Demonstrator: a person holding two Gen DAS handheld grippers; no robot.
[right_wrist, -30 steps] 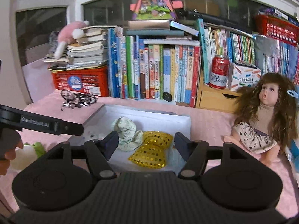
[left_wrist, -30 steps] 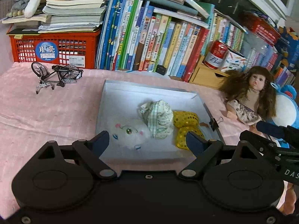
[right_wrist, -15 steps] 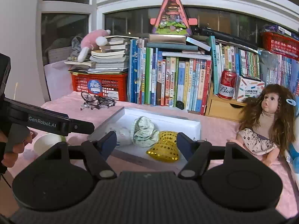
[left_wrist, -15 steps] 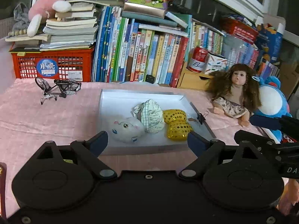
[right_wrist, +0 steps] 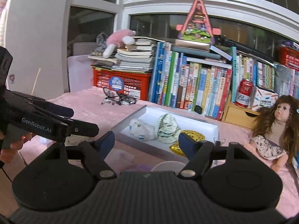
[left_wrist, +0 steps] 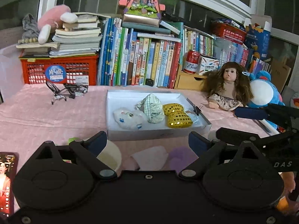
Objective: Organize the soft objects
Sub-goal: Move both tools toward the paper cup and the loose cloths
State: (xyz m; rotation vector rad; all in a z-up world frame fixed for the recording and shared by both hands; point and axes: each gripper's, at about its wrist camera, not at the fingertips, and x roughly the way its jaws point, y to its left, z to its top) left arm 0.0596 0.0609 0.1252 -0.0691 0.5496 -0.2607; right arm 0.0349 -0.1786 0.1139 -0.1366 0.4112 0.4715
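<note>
Left tool (left_wrist: 147, 142): jaws spread and opening, nothing between the pads. It hangs over the near edge of the bench (left_wrist: 46, 115), which is covered in pink cloth. Directly below it lie a cream bowl (left_wrist: 112, 155), a white cloth piece (left_wrist: 151, 156) and a pale purple soft item (left_wrist: 179, 155). A phone (left_wrist: 6, 179) with a lit screen lies at the near left.

Right tool (right_wrist: 145, 142): jaws spread and opening, nothing gripped. It hangs just beside the left tool, on its right.

Beyond both tools stands a shallow white box (left_wrist: 158, 134). Inside, left to right and touching one another: a white plush animal (left_wrist: 129, 118), a green-checked fabric bundle (left_wrist: 153, 108) and a yellow sequined bow (left_wrist: 177, 115). A black binder clip (left_wrist: 197, 109) grips the box's right rim.

Farther back, a miniature bicycle (left_wrist: 67, 91) stands left of the box. A long-haired doll (left_wrist: 228, 91) sits to the right, with a blue plush toy (left_wrist: 261, 93) beside it.

At the rear: a row of upright books (left_wrist: 140, 63), a red crate (left_wrist: 59, 71) carrying stacked books, and a red drink can (left_wrist: 191, 61) on a small wooden drawer unit (left_wrist: 188, 82).
</note>
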